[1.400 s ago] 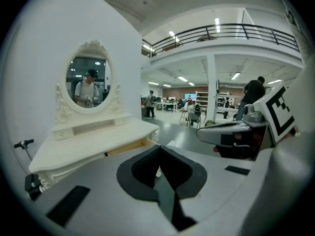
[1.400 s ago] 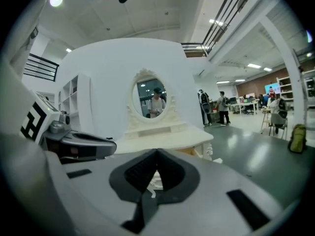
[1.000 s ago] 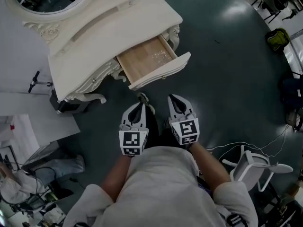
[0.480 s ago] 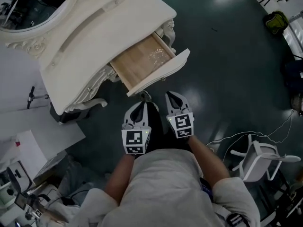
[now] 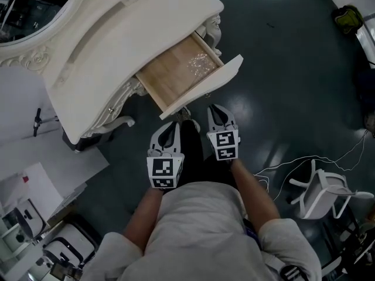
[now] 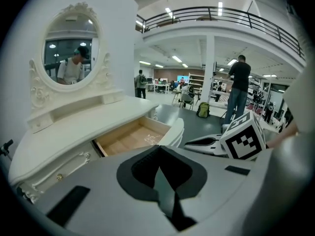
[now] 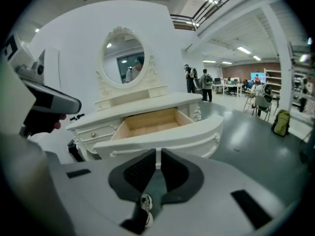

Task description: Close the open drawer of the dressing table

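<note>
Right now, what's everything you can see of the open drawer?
The drawer stands pulled far out of the cream dressing table. Its floor and side walls look like pale bare wood, and the curved cream front panel carries moulded trim. A small clear crinkled scrap lies inside near one side wall; nothing else shows in it. The right tool and left tool, both shut, sit just short of the front panel, and neither visibly touches it.

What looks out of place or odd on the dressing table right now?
The drawer of the dressing table stands pulled far out, and its curved front sits well beyond the tabletop. On the drawer's bare wooden bottom lies a small clear crinkled scrap, perhaps plastic film. Nothing else looks askew, spilled or damaged.
</note>
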Action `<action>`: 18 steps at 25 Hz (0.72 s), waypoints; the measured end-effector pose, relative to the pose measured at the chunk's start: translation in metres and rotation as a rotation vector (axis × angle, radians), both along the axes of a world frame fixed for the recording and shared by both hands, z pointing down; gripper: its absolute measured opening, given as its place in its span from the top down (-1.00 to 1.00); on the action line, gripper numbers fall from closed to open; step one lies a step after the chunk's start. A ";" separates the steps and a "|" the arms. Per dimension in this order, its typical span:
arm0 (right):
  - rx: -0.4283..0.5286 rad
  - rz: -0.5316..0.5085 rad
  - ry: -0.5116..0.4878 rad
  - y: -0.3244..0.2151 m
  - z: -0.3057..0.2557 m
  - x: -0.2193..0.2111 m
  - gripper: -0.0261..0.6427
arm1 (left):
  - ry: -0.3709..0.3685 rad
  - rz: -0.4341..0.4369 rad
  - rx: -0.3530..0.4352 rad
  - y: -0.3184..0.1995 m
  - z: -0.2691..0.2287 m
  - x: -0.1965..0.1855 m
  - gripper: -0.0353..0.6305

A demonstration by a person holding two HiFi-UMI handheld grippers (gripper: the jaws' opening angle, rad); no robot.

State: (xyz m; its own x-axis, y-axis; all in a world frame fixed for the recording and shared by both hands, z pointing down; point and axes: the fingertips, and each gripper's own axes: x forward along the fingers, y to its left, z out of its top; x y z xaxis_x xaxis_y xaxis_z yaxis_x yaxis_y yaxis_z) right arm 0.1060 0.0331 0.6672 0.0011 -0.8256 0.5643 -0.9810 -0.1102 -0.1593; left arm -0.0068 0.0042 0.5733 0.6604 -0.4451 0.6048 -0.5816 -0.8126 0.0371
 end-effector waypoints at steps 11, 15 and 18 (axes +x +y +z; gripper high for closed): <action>-0.152 -0.035 0.043 -0.023 0.048 0.004 0.60 | -0.011 -0.008 -0.016 -0.026 0.005 -0.011 0.87; -0.196 -0.053 0.106 -0.029 0.060 0.009 0.48 | -0.012 -0.019 -0.025 -0.026 0.008 -0.016 0.87; -0.229 -0.056 0.118 -0.030 0.070 0.008 0.46 | -0.009 -0.028 -0.032 -0.024 0.009 -0.020 0.87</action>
